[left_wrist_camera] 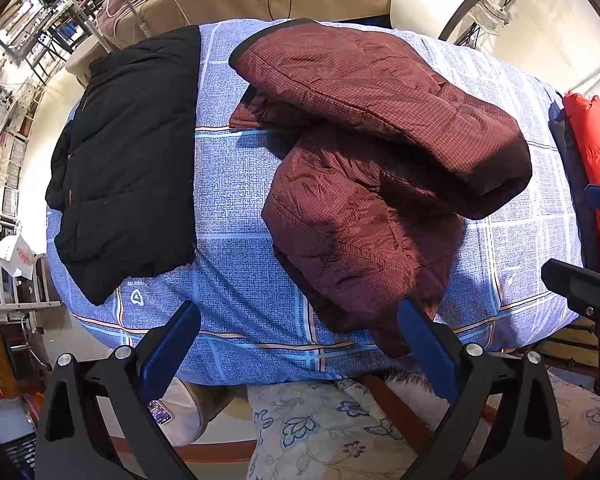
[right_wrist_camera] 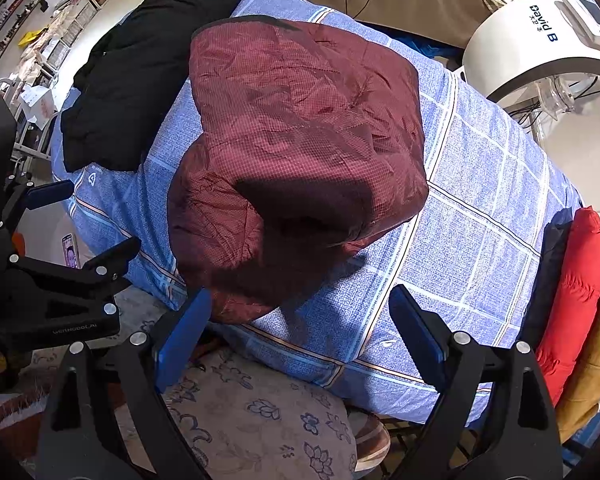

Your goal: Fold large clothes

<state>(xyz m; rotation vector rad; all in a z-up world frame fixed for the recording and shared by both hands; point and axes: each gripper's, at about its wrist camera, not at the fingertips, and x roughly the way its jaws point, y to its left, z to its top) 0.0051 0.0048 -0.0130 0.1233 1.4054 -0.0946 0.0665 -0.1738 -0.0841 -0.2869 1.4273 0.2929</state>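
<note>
On bed edge, maroon jacket [left_wrist_camera: 380, 168] hem hidden behind left gripper [left_wrist_camera: 300, 344]; both grippers wide, empty

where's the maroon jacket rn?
The maroon jacket lies on the blue checked bedcover, mid-frame in both wrist views, right of the black jacket and apart from it.

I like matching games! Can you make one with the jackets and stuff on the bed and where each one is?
Things:
1. black jacket
2. maroon jacket
3. red jacket
4. left gripper

Places or states:
A. bunched in the middle of the blue checked cover
B. at the bed's right edge
C. open, holding nothing
D. flat on the left side

Pairs: 1-D, 2-A, 3-B, 4-C
</note>
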